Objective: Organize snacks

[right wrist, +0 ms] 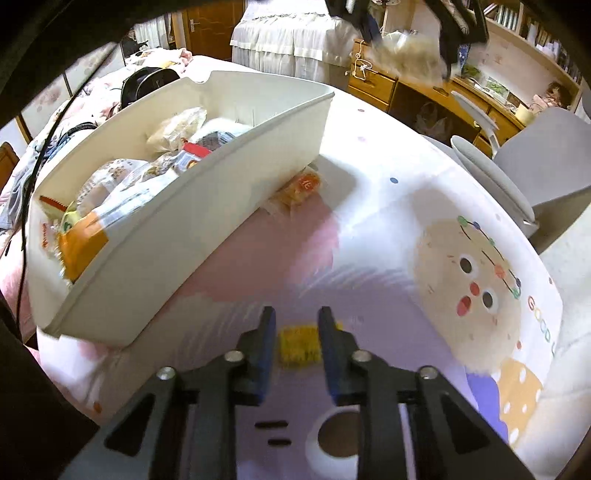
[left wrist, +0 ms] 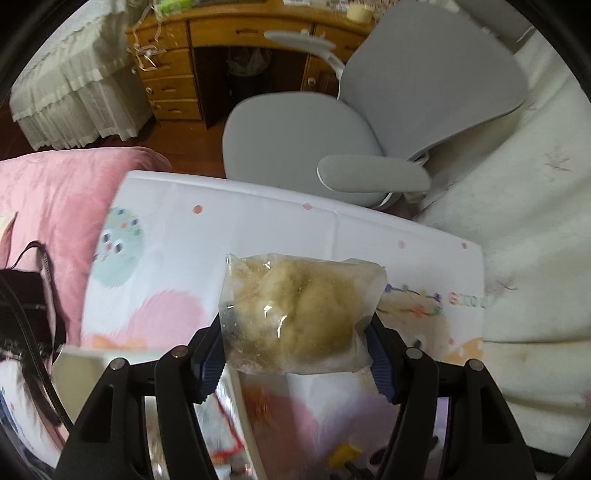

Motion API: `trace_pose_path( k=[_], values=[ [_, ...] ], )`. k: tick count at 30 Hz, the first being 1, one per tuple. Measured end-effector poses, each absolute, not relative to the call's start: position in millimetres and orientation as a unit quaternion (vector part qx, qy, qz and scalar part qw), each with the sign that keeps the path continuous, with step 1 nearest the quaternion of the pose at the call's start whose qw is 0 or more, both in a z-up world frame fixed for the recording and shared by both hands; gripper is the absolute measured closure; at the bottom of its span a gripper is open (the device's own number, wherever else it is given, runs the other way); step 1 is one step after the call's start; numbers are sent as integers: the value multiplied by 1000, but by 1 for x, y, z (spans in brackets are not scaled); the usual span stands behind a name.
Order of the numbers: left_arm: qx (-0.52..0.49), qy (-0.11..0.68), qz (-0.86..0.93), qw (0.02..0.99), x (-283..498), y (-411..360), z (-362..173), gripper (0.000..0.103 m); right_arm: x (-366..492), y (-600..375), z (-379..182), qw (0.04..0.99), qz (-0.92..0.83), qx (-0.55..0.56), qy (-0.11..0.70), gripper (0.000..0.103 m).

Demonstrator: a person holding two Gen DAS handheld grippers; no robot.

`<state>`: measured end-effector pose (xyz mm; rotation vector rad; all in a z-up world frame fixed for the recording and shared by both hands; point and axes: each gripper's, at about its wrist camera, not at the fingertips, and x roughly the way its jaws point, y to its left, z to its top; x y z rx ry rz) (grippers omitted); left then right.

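My left gripper [left wrist: 299, 341] is shut on a clear bag of tan, fluffy snack [left wrist: 299, 314], held in the air above the cartoon-print tablecloth [left wrist: 229, 236]. The right wrist view shows that same left gripper [right wrist: 410, 51] and bag [right wrist: 406, 55] high at the top. My right gripper [right wrist: 297, 332] points down at the cloth, shut on a small yellow packet [right wrist: 299, 345] between its blue pads. A white bin [right wrist: 221, 177] to the left holds several snack packets. An orange packet [right wrist: 301, 186] lies on the cloth against the bin's far wall.
A grey office chair [left wrist: 332, 122] stands past the table's far edge, before a wooden desk [left wrist: 229, 33]. A pink blanket [left wrist: 48, 192] and a black bag [left wrist: 26, 306] lie to the left. Cream bedding [left wrist: 517, 221] lies to the right.
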<state>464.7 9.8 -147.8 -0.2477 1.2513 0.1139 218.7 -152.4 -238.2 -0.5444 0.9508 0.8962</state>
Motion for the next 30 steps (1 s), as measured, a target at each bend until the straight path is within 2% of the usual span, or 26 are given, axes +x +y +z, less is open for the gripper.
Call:
trace_pose_path(
  k=[7,12,20,25,26,28,30],
  values=[
    [-127,555,90,817,372,9,-81,39,207,-168,-225,766,413,-231,434,87],
    [-149,551,113,813,308,14,-57,39,198,-181,-218,774,401,-212,442,87],
    [-156,556,164,800,237,33,-54,38,202,-202,-222,777,382,-126,485,87],
    [-175,567,188,783,214,50,-70,38,205,-200,-228,771,373,-120,502,86],
    [-179,569,191,780,210,53,-74,38,206,-199,-230,769,372,-121,506,84],
    [-186,573,194,774,204,58,-82,38,208,-196,-235,766,366,-123,514,71],
    [-189,580,195,768,199,64,-92,38,211,-192,-239,762,367,-125,519,51]
  ],
)
